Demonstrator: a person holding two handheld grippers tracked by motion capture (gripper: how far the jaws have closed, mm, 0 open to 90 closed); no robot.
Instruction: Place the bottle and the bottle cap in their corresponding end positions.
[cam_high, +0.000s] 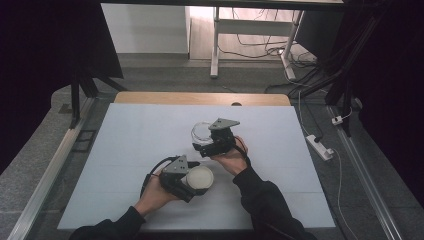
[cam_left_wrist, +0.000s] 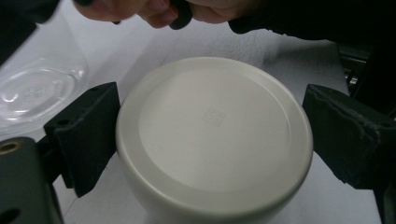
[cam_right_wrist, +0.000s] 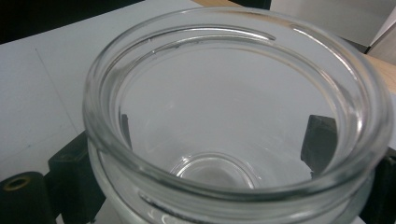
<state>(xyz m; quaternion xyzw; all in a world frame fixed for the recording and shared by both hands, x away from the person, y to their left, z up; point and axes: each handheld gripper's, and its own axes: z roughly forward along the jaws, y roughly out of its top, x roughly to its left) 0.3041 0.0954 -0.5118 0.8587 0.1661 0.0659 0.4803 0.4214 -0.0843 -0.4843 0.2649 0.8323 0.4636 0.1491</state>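
A white round lid (cam_high: 201, 176) (cam_left_wrist: 212, 135) sits low over the white table top (cam_high: 125, 150), just left of centre at the near side. My left gripper (cam_high: 192, 182) (cam_left_wrist: 212, 116) is shut on it, a jaw pressed against each side of its rim. Further back at the centre is a clear glass jar (cam_high: 199, 132) (cam_right_wrist: 224, 116), empty, its open mouth towards the right gripper view's camera. My right gripper (cam_high: 203, 140) (cam_right_wrist: 201, 154) is shut on it, and the black jaws show through the glass on both sides. The jar (cam_left_wrist: 37, 88) also appears at the upper left of the left gripper view.
The white top lies on a wooden table whose far edge (cam_high: 200, 98) shows at the back. A power strip (cam_high: 320, 146) with cables lies on the floor to the right. White desk legs (cam_high: 215, 45) stand beyond the table. Dark curtains flank both sides.
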